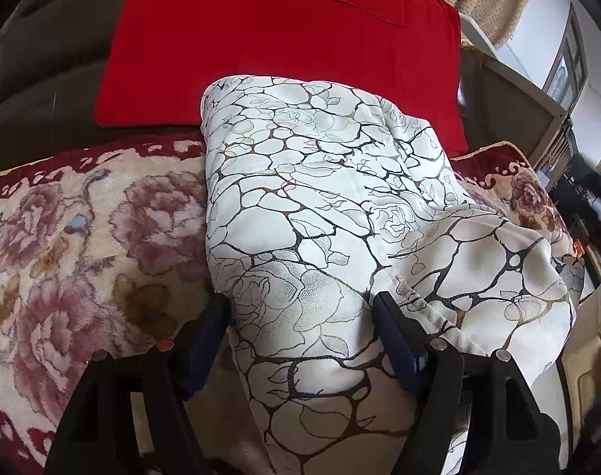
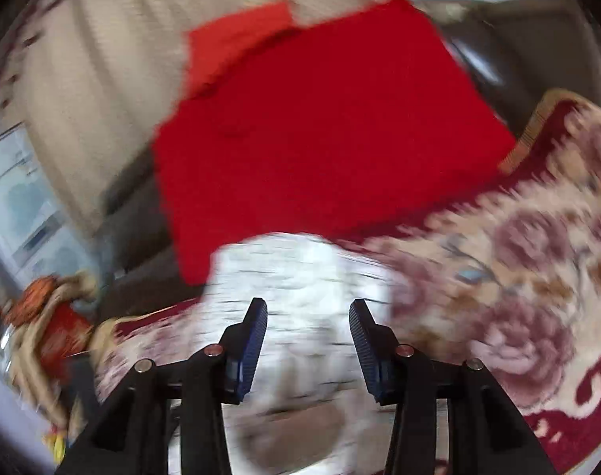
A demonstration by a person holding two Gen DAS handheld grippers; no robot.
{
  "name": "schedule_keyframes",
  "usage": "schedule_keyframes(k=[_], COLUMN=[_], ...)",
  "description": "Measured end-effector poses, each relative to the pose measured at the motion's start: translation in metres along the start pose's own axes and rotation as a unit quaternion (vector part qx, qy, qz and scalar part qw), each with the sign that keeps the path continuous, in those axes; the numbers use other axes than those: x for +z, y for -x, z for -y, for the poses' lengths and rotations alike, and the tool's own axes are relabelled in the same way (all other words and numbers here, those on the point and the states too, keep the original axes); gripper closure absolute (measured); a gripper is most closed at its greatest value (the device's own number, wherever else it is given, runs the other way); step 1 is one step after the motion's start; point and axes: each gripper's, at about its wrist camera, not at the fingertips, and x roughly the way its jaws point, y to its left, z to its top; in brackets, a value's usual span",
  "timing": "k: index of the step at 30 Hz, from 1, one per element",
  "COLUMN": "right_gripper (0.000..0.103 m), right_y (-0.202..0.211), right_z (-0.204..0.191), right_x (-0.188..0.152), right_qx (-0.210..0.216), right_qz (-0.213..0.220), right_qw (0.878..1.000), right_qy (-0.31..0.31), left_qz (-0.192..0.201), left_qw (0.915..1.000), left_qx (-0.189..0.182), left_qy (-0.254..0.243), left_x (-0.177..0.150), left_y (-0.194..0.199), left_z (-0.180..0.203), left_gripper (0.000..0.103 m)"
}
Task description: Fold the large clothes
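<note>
A white garment with a black crackle and rose print (image 1: 320, 206) lies bunched in a long fold on a floral plush cover (image 1: 82, 237). My left gripper (image 1: 300, 308) is open, its jaws wide apart on either side of the garment's near end, with cloth bulging between them. In the blurred right wrist view the same white garment (image 2: 300, 277) lies just ahead of my right gripper (image 2: 308, 312), which is open and holds nothing.
A red cloth (image 1: 280, 39) lies behind the garment, also in the right wrist view (image 2: 320, 126). The floral cover (image 2: 518, 277) spreads right. A beige curtain (image 2: 102, 79) hangs behind. Clutter (image 2: 43, 316) sits at the left edge.
</note>
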Motion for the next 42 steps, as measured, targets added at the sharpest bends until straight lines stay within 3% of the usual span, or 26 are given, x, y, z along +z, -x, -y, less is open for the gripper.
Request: schedule_keyframes(k=[3,5,7,8,10,12,14,17,20,23,30,35,38,42], right_gripper=[0.067,0.072,0.076,0.079,0.080,0.081,0.081,0.081,0.081,0.081,0.078,0.077,0.077,0.077], right_y=[-0.002,-0.017,-0.039,-0.054,-0.069,-0.067,-0.061,-0.064,-0.063,-0.061,-0.045,-0.035,-0.061,-0.113], right_z=[-0.047,-0.057,-0.058,-0.048,-0.019,0.008,0.011,0.015,0.022,0.034,0.011,-0.004,-0.014,-0.017], right_x=[-0.001,-0.010,-0.029,-0.044,-0.063,-0.078,-0.084,-0.091,-0.097,-0.098,-0.057,-0.006,0.030,0.051], right_qx=[0.019,0.033,0.002,-0.043,-0.063,-0.045,-0.042,-0.038,-0.024,0.007,0.024,0.042,0.033,0.025], right_qz=[-0.029,-0.063,-0.112,-0.143,-0.192,-0.189,-0.175,-0.164,-0.147,-0.143,-0.172,-0.132,-0.124,-0.147], right_qw=[0.997,0.996,0.991,0.986,0.979,0.981,0.984,0.986,0.989,0.989,0.985,0.990,0.991,0.988], right_qy=[0.062,0.062,0.073,0.076,0.033,-0.010,0.001,-0.013,-0.017,-0.044,-0.019,0.012,0.035,0.033], left_qz=[0.000,0.000,-0.004,-0.008,-0.013,0.002,0.013,0.003,0.005,-0.003,0.001,0.009,0.024,0.040], left_qw=[1.0000,1.0000,0.9998,0.9994,0.9981,0.9980,0.9991,0.9996,0.9998,0.9998,1.0000,0.9999,0.9997,0.9983], left_qx=[-0.005,-0.008,-0.016,-0.031,-0.051,-0.048,-0.024,-0.018,0.015,0.015,-0.002,-0.010,0.006,0.036], left_qy=[0.004,0.005,0.007,0.014,0.033,0.041,0.034,0.023,-0.015,-0.009,0.000,-0.006,0.002,0.024], left_x=[-0.001,-0.002,-0.002,-0.001,0.001,0.003,0.003,-0.006,-0.011,-0.011,-0.002,0.010,0.021,0.044], left_y=[0.001,0.001,0.001,0.003,0.008,0.017,0.021,0.009,0.001,-0.003,0.006,0.015,0.016,0.005], left_z=[-0.002,-0.005,-0.008,-0.012,-0.022,-0.030,-0.033,-0.026,-0.011,-0.013,-0.015,-0.016,-0.024,-0.045], left_gripper=[0.028,0.028,0.028,0.028,0.028,0.028,0.028,0.027,0.026,0.024,0.025,0.025,0.025,0.025])
